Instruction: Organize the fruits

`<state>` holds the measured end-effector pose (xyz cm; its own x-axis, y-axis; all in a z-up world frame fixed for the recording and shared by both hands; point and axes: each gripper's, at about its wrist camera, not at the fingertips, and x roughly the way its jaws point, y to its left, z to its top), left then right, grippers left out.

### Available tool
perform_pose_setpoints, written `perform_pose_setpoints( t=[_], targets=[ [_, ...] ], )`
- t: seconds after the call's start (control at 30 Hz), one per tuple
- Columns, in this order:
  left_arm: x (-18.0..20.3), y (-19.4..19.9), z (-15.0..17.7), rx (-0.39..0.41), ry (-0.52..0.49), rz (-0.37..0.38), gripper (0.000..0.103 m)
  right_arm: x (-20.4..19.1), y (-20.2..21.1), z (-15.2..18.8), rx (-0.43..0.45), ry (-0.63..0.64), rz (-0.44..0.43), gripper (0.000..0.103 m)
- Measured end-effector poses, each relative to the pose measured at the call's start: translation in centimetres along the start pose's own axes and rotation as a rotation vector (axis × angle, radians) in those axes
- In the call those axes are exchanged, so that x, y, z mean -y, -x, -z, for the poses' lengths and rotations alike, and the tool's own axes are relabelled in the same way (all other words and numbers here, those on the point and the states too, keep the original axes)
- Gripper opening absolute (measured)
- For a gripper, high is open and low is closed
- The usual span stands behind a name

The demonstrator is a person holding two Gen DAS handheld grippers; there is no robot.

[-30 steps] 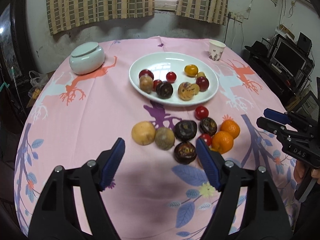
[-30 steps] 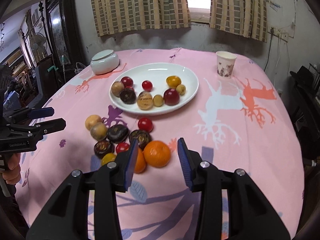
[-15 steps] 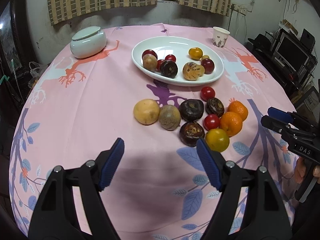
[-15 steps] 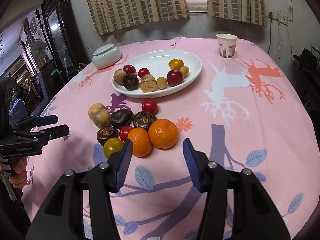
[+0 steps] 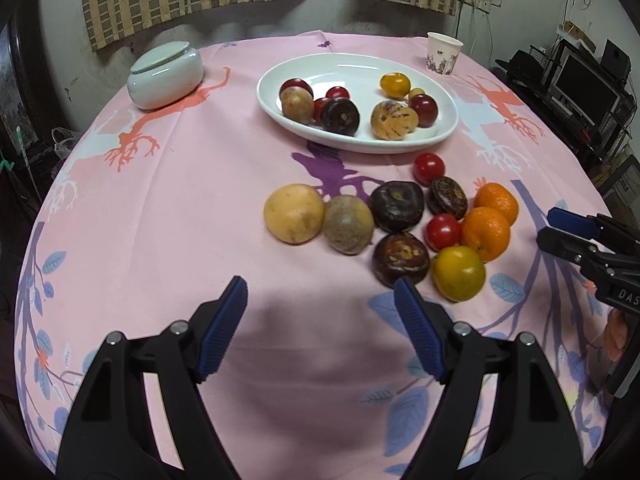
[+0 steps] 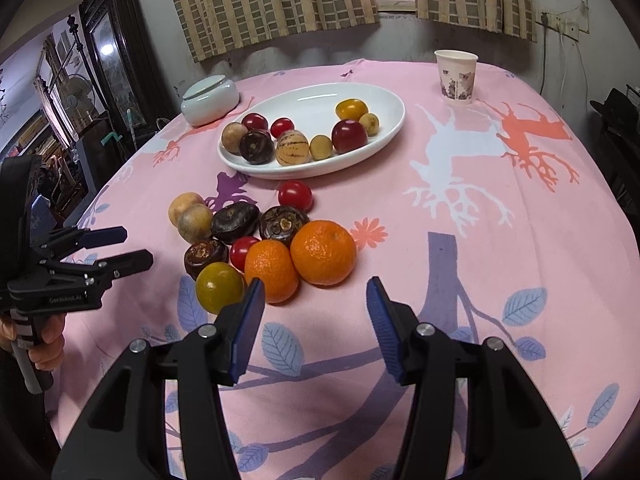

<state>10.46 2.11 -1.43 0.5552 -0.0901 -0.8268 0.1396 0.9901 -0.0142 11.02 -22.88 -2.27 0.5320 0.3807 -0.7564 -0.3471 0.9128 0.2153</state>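
Observation:
A white oval plate (image 5: pixel 352 68) (image 6: pixel 380 100) holds several fruits. In front of it a cluster of loose fruit lies on the pink cloth: two oranges (image 6: pixel 323 252) (image 5: pixel 486 232), a yellow-green fruit (image 5: pixel 458 273) (image 6: pixel 219 287), red tomatoes (image 5: pixel 429 167), dark round fruits (image 5: pixel 397 204) and two tan fruits (image 5: pixel 294 213). My left gripper (image 5: pixel 320 298) is open and empty, just short of the cluster. My right gripper (image 6: pixel 316 300) is open and empty, just short of the oranges. Each gripper shows in the other's view, the right one (image 5: pixel 560 226) and the left one (image 6: pixel 120 246).
A pale lidded ceramic jar (image 5: pixel 165 74) (image 6: pixel 210 98) stands back left of the plate. A paper cup (image 5: pixel 443 54) (image 6: pixel 456 76) stands back right. Furniture and monitors (image 5: pixel 584 80) stand beyond the round table's right edge.
Both grippers have pulled back and tilted down, so the fruit cluster sits fuller in view and the yellow-green fruit shows. Both stay open and empty. No fruit has moved.

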Motion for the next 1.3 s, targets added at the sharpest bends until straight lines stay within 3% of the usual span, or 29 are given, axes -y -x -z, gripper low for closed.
perform_pose_setpoints(
  t=[0.67,0.8,0.9,1.0,1.3],
  targets=[
    [-2.2,-5.3,-2.0,-0.041,-0.08,-0.065,0.076,-0.1,-0.3,0.2,-0.02,0.002,-0.062,0.053],
    [-2.2,-6.3,-2.7,-0.046,-0.093,-0.066,0.067,0.1,-0.4,0.1,-0.021,-0.003,-0.067,0.053],
    [-2.3,-7.0,-3.3,-0.049,-0.081,-0.048,0.066,0.1,-0.5,0.2,-0.029,-0.003,-0.067,0.054],
    [-2.1,-7.3,-3.8,-0.042,-0.074,-0.006,0.044,0.1,-0.6,0.3,-0.03,-0.002,-0.068,0.054],
    [-1.9,-5.4,-3.0,-0.014,-0.039,-0.011,0.042,0.0,-0.8,0.3,-0.033,-0.002,-0.051,0.054]
  ],
)
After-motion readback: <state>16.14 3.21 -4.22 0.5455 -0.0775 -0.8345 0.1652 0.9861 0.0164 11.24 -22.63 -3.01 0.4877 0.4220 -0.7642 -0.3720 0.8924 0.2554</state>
